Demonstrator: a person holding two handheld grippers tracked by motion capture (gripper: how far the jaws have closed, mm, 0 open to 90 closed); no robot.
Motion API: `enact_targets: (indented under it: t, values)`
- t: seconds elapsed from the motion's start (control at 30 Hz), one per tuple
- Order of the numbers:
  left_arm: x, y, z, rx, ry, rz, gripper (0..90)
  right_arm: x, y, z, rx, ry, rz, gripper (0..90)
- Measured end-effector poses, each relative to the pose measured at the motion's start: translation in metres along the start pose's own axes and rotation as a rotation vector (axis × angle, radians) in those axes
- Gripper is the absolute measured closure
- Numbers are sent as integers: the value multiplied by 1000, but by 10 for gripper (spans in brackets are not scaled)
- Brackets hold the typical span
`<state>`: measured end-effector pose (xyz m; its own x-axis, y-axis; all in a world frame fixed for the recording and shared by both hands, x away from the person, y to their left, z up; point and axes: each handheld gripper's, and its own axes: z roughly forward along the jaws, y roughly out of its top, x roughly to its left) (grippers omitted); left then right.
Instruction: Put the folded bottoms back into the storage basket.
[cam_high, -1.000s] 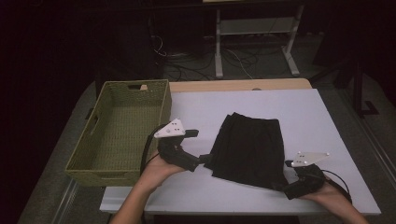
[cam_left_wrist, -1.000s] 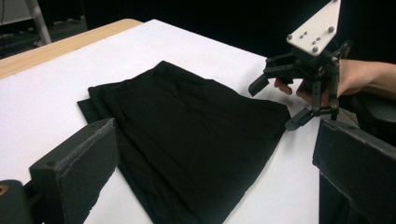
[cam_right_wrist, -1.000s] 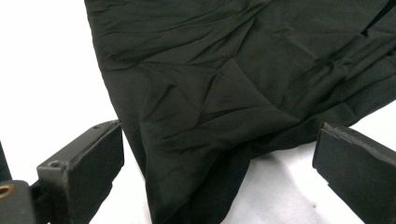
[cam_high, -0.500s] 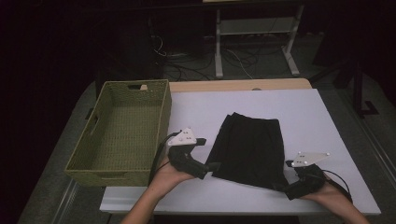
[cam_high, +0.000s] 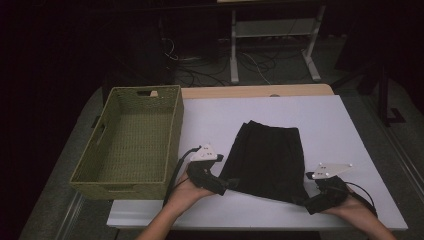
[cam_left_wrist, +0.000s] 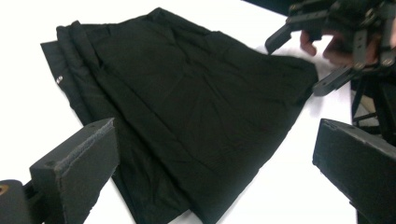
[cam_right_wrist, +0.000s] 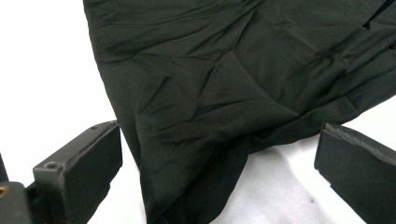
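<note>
A black folded garment (cam_high: 267, 159) lay on the white table (cam_high: 320, 115) between the left gripper (cam_high: 231, 184) and right gripper (cam_high: 303, 201), each spread wide at a near corner. Each corner was best seated fully between the jaws before any closing.

Black folded garment (cam_high: 269, 160) lying flat on the white counter (cam_high: 320, 125), wrinkled. It widens toward the counter's near edge; its narrower end points toward the far edge.

Each gripper, left gripper (cam_high: 231, 184) and right gripper (cam_high: 303, 200), had a black body, two blocky black jaws and a pale three-cornered top plate. A black cable (cam_high: 176, 167) trailed from the left unit. Forearms were bare, unsleeved.
</note>
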<state>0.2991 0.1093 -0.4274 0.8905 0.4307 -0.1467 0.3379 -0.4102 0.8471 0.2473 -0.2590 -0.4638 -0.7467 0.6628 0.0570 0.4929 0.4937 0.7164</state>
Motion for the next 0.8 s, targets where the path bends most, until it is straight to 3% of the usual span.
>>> enact_targets:
  t: [0.43,0.8]
  values:
    - [7,-12,20,69,47,-15,6,0,0,2,6,6,-1,8]
    - [15,-9,30,73,84,-22,6,-1,-1,2,9,9,-2,7]
